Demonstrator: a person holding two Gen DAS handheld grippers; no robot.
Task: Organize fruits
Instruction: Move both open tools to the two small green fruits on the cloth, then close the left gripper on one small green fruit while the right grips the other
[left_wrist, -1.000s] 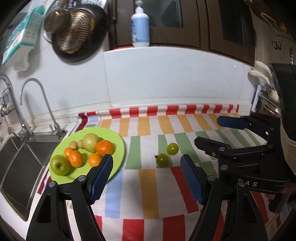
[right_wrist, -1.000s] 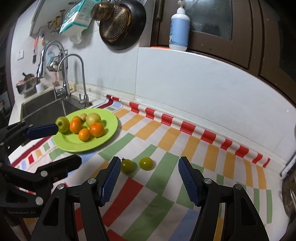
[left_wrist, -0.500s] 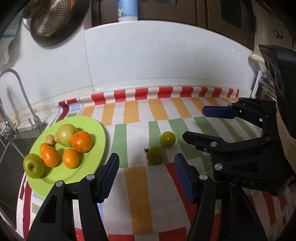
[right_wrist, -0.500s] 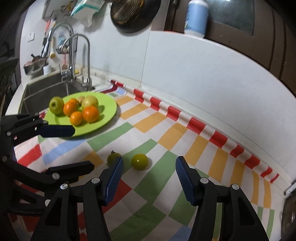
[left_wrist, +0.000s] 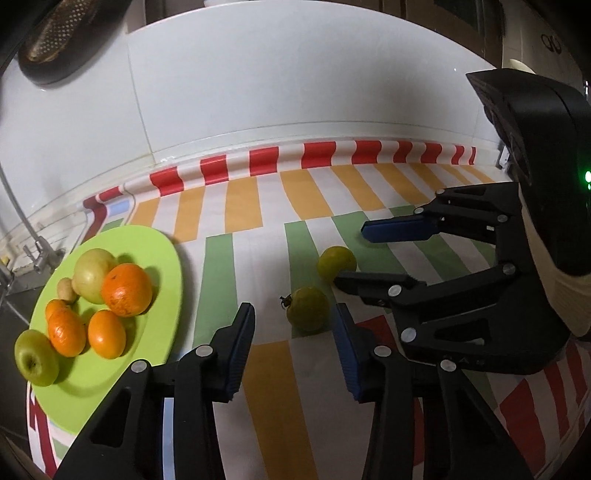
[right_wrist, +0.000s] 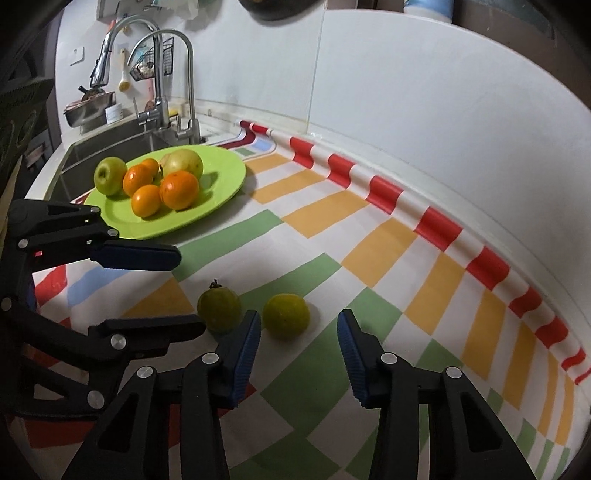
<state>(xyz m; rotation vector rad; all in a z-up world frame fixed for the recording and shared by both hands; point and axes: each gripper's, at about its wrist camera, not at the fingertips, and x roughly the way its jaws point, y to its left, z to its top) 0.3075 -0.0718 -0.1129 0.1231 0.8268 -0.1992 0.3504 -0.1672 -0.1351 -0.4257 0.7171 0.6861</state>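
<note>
Fruits on striped table: stemmed green fruit (left_wrist: 307, 308) between closing, untouching pads of left tool (left_wrist: 293, 349); yellow-green fruit (right_wrist: 286, 315) likewise inside closing right tool (right_wrist: 299, 350). Both well right of green plate (left_wrist: 162, 258) heaped with oranges (left_wrist: 126, 290).

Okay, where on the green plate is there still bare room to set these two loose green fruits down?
The green plate is bare along its near rim and its right side toward the striped cloth. The oranges, pale fruit and green apple crowd its far left half. Both grippers' jaws are closing around the stemmed fruit and the round fruit, not yet touching.
</note>
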